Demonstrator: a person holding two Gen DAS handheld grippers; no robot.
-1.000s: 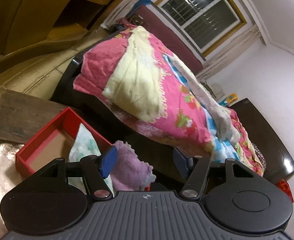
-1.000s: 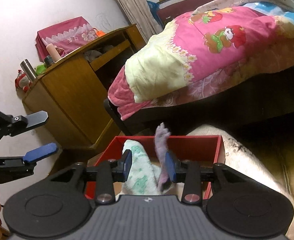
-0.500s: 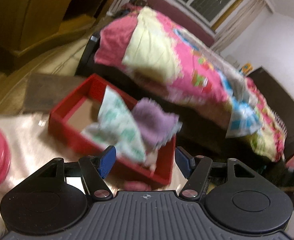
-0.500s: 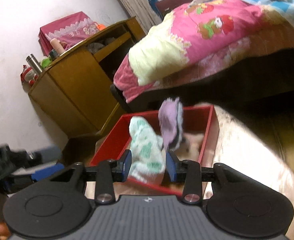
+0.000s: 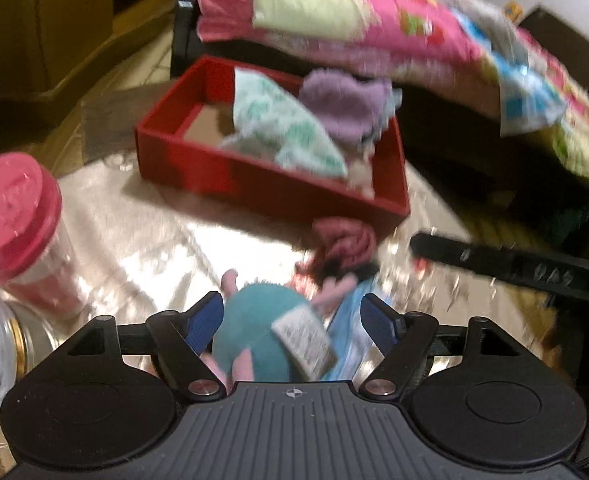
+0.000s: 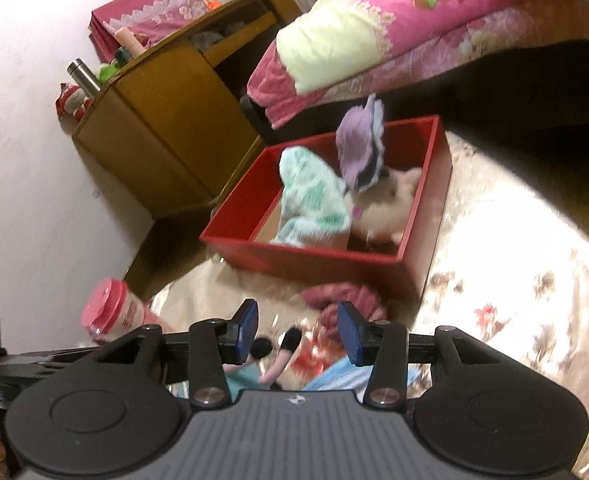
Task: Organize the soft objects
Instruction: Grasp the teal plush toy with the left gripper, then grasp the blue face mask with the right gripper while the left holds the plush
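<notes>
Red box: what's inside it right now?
The red box holds a green-patterned cloth, a purple cloth and something cream and fluffy; whatever lies beneath them is covered.

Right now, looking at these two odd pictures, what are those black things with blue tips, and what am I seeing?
No robot: a person carries a hand-held claw in each hand, with a camera looking along its fingers. The left claw is opening over a teal plush toy that lies between its blue pads, not gripped. The right claw is opening too and holds nothing. Ahead on the shiny cloth stands a red box holding a green-patterned cloth and a purple cloth. A dark pink cloth lies outside it.
</notes>
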